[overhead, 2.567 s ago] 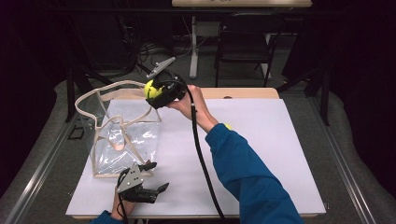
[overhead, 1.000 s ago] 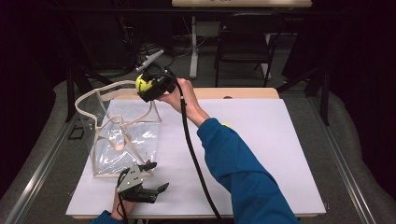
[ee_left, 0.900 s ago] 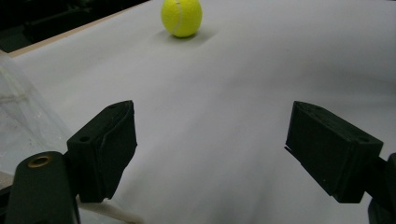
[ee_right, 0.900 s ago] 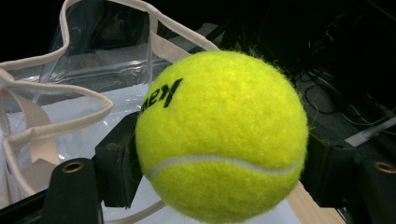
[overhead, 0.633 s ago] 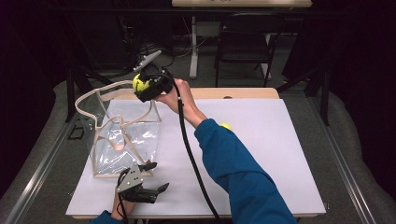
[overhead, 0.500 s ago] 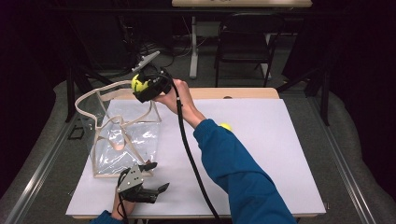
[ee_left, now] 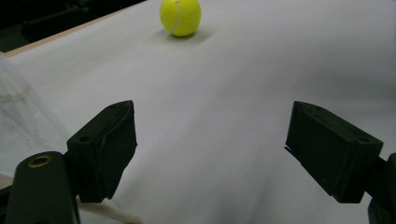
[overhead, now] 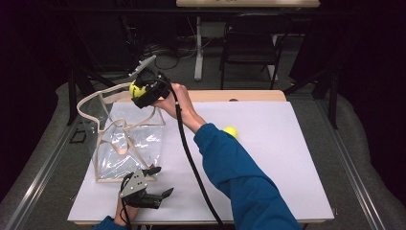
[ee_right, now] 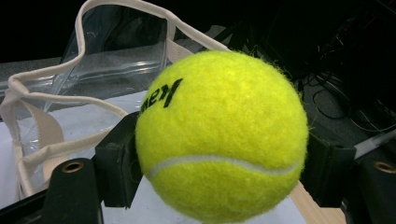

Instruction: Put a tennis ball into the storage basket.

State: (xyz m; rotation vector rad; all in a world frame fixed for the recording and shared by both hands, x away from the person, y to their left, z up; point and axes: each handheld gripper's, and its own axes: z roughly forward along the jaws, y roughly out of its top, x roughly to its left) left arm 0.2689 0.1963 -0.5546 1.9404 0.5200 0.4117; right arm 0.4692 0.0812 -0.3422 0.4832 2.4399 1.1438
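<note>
A yellow-green tennis ball (ee_right: 222,137), crossed by a white seam and marked with black lettering, is pressed between the black jaws of the right gripper (overhead: 138,91). Just beside that ball, a clear plastic bag (overhead: 129,141) edged with cream straps is seen. A second yellow-green tennis ball (overhead: 231,132), also seamed in white, is shown well apart from the bag on the white table top (overhead: 287,158), which is bordered at its far edge by pale wood. The left gripper (overhead: 153,184) is black, topped by a grey plate. The sleeve (overhead: 239,177) is blue.
</note>
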